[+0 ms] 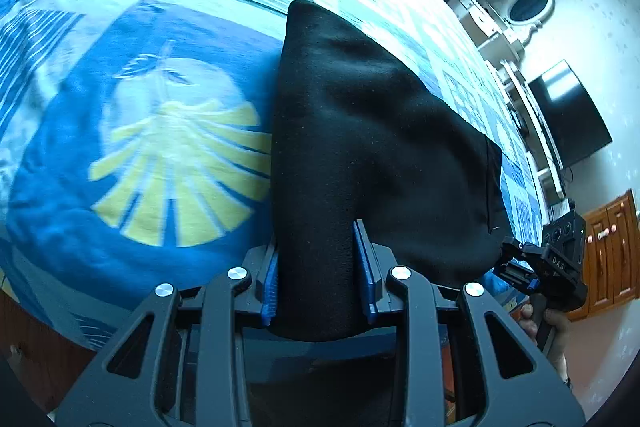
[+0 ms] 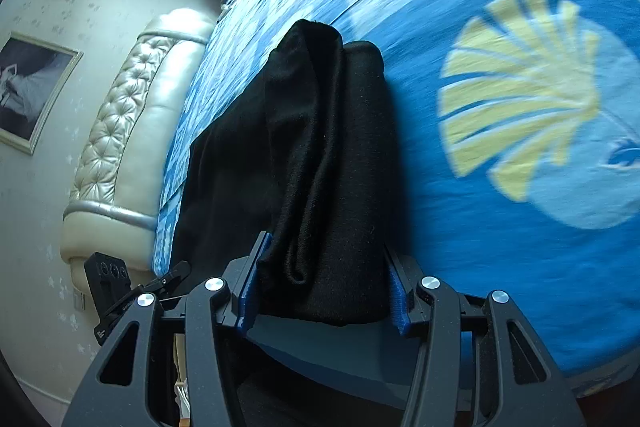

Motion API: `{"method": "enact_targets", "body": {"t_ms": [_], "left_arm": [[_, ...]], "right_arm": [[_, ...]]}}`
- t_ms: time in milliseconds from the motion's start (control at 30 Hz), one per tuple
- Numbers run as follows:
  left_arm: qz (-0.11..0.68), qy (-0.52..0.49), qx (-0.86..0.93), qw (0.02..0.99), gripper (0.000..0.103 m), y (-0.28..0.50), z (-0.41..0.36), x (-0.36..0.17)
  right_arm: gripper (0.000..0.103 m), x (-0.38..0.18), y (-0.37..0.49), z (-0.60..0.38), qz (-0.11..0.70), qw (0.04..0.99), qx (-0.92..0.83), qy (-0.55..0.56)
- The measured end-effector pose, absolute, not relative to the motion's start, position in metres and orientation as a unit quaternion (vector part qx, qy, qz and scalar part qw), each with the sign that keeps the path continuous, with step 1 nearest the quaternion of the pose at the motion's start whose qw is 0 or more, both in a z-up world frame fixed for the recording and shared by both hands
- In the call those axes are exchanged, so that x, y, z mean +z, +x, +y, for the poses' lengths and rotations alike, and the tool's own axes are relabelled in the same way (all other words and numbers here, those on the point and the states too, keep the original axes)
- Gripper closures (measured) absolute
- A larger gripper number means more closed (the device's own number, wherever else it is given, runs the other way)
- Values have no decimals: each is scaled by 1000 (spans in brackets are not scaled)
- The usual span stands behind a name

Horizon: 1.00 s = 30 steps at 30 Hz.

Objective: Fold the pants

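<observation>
Lettering "DAS" on right claw [image 1: 505, 254], nothing else legible.

pants [image 1: 360, 131] on bedspread [image 1: 120, 187] | between both grippers' fingers [image 1: 272, 283] | headboard [image 2: 132, 131] left

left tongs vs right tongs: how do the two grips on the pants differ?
Left tongs clamp a smooth, single-looking bunch of the black pants; right tongs clamp a thicker bunch with two visible folded lobes. The right tongs' blue pads stand wider apart than the left's. Shared: both are shut on the same garment, holding it above the blue bedspread.
</observation>
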<state>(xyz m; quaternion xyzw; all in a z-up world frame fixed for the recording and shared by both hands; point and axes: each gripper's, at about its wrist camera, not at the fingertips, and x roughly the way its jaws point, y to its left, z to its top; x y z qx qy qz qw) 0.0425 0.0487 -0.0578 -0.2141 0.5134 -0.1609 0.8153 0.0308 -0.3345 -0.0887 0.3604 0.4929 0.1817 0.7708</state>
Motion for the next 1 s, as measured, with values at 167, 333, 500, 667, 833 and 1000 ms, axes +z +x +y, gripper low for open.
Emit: {"method": "enact_targets", "body": {"t_ms": [167,333,500,667,833,1000], "left_arm": [[510,-227,-155,815,72,39,66,-61],[509,-220,-160,817,70,34,67,-62],[513,-250,-171,803,61,37,70,-63],[524,-250,-188,792,49,42,72,-66],[531,-271,-221,772,42,46,70,-72],[535,-287,-222,763,54,47,71,-85]], "right_arm": [[52,-88,33,-321,496,770,189,353],[52,-89,32,-325,495,766,190,364],[44,-92,30,-336,492,750,195,397],[35,-91,24,-345,483,748,200,409],[29,-91,20,-338,483,750,208,401],[45,-88,26,-317,502,768,196,347]]}}
